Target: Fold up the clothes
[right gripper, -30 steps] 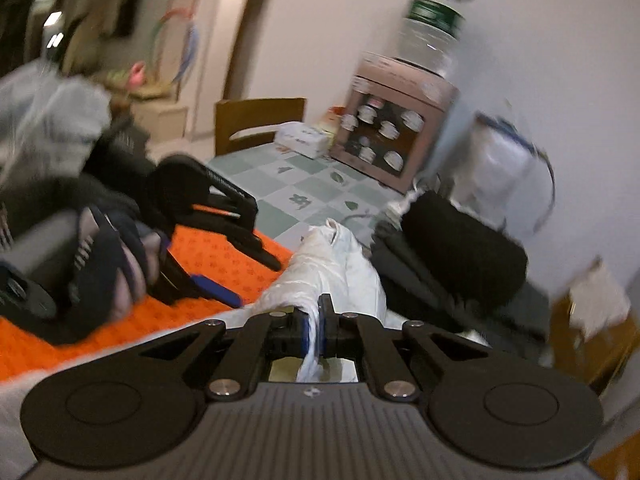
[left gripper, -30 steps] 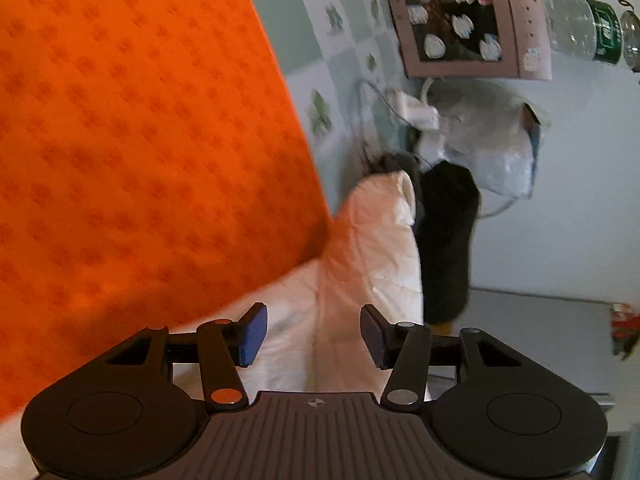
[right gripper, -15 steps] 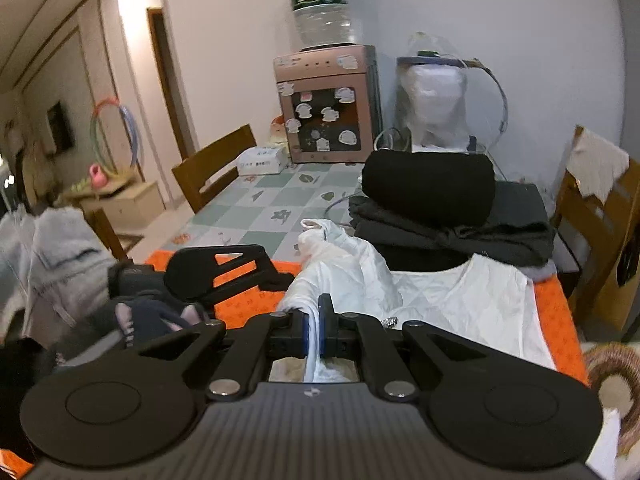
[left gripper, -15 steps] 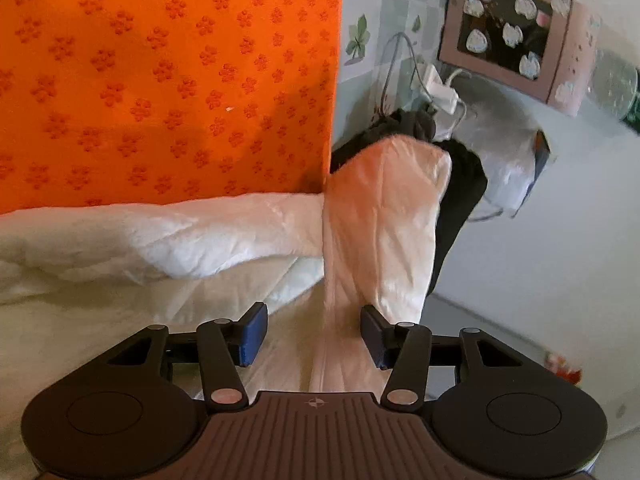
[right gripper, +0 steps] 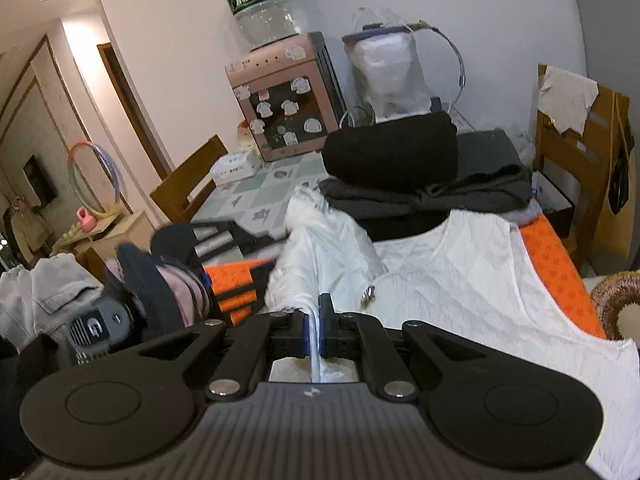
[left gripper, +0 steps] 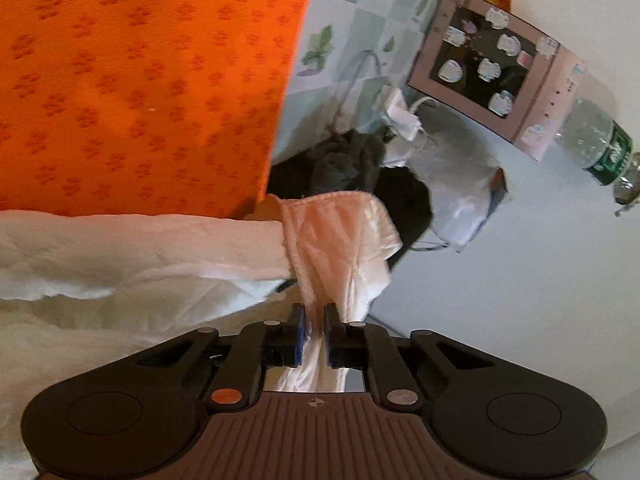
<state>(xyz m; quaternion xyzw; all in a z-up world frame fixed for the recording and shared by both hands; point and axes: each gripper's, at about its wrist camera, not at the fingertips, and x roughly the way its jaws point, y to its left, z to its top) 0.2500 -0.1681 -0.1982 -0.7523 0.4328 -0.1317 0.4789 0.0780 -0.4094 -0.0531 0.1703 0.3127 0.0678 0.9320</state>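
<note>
White quilted garment (right gripper: 472,272) lies partly spread on orange mat (right gripper: 556,264), one side bunched.

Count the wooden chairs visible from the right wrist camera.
2. One wooden chair stands at the table's left side, beside the tissue box; the other is at the right, with a cloth draped over its back. More may be hidden.

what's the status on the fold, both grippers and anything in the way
Left gripper just closed on white quilted garment. Right gripper shut on same garment. Garment half-spread on orange patterned mat. Pile of dark folded clothes close behind.
</note>
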